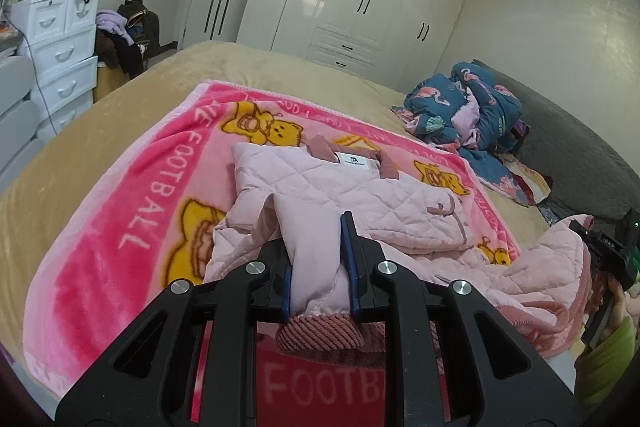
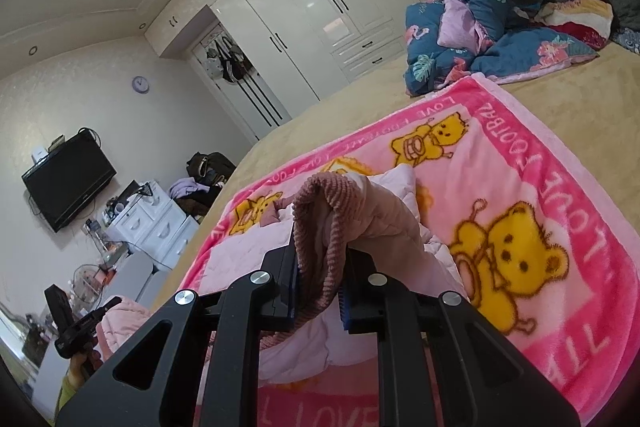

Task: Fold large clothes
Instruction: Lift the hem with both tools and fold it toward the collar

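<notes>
A pale pink quilted jacket (image 1: 352, 187) with dusty-rose corduroy collar and cuffs lies partly folded on a bright pink fleece blanket (image 1: 120, 235) printed with yellow bears and "FOOTBALL" lettering, spread over a tan-covered bed (image 1: 120, 115). The left claw (image 1: 318, 267), black with blue pads, is clamped on a bunched pink sleeve just above its ribbed cuff, which hangs below the jaws. The right claw (image 2: 318, 279) is clamped on a corduroy cuff edge (image 2: 320, 219) that drapes over and between its fingers, raised above the blanket. A crumpled blue flamingo-print quilt (image 1: 468, 107) sits near the grey headboard (image 1: 568, 139). Glossy white wardrobe doors (image 2: 304, 11) line the far wall.
</notes>
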Available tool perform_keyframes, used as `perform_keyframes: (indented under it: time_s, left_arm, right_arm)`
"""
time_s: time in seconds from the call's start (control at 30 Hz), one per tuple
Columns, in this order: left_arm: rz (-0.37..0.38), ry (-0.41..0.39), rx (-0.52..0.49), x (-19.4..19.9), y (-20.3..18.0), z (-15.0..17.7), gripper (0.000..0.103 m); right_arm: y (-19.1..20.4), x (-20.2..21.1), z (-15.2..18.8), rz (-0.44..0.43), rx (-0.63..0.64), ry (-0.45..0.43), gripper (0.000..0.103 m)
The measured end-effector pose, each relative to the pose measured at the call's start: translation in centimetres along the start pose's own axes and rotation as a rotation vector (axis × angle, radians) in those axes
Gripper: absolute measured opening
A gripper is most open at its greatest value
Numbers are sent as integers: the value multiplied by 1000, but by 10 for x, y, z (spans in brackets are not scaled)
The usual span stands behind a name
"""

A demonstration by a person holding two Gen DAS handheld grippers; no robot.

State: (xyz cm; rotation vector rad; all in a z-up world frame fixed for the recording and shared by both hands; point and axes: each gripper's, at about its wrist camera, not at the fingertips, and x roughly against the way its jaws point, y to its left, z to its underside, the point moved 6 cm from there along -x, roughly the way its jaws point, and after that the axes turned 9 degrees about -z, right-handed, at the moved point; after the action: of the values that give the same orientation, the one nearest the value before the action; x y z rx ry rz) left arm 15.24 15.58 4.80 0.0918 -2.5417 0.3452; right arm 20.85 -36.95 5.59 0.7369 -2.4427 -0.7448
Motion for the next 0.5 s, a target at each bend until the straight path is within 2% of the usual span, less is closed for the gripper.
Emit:
perform_keyframes:
  time_s: [0.5]
  left_arm:
    - [-6,17,40,-18,8,-8,13]
  right_arm:
    - [-5,-10,-5,49,-41,10,14]
